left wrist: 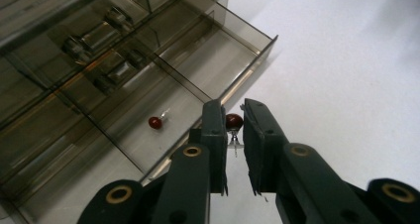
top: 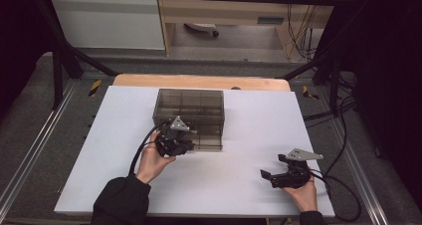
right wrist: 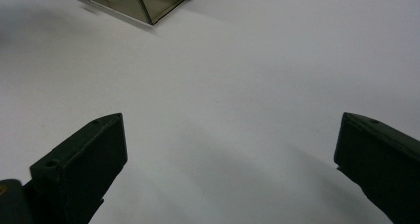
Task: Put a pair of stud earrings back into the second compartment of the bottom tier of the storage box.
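High view shows the person's left hand [top: 152, 161] reaching forward from a dark sleeve [top: 122, 201], palm wrapped under the left gripper [top: 175, 144], which is tilted toward the front edge of a smoky transparent drawer cabinet [top: 189, 116] standing near the middle of the white table [top: 99, 150]. Left gripper view has the two black jaws drawn narrow around a small dark-red round-headed pin [left wrist: 234, 121], its metal stem hanging down in the gap between them; the pin is held just outside the front wall of a pulled-out drawer [left wrist: 198, 80]. A second red pin [left wrist: 155, 122] lies on that drawer's floor. The right hand [top: 304, 195] rests low at the table's near right corner, well apart from the cabinet, holding the right gripper [top: 271, 166] level and pointing left. Right gripper view shows its jaws spread wide over bare white table, gripping nothing.
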The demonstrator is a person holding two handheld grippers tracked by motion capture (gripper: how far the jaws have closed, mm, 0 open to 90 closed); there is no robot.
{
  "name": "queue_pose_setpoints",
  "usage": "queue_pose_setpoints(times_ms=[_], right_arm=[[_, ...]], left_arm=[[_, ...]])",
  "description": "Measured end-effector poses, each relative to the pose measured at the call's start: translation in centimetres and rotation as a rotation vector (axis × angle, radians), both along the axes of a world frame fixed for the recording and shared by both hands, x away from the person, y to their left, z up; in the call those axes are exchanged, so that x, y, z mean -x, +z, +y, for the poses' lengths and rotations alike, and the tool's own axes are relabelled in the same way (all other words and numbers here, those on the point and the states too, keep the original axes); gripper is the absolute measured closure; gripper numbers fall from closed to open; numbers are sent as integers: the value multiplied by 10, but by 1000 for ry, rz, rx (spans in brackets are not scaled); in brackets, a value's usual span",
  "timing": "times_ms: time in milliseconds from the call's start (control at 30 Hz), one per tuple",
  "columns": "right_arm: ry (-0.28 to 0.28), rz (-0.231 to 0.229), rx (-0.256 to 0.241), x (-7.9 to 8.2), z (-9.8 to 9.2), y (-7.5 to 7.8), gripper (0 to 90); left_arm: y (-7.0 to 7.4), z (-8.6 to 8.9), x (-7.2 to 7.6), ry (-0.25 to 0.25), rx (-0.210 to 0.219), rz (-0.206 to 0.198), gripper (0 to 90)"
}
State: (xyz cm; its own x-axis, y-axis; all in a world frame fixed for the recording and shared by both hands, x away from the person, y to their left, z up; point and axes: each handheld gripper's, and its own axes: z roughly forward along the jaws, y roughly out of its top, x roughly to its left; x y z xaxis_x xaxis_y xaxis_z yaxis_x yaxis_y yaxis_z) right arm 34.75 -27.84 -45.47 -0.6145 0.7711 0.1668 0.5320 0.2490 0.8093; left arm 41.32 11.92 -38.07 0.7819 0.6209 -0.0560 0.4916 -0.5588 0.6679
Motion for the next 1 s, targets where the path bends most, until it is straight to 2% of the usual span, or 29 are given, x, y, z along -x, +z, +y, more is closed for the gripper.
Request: queue_pose_setpoints(times_ms=[433, 1000], right_arm=[[1, 1, 1, 0, 0, 0, 7], [1, -1, 1, 0, 0, 0, 7]], left_arm=[[-1, -5, -18, 36, -19, 4, 796], [-21, -6, -39, 79, -33, 24, 795]])
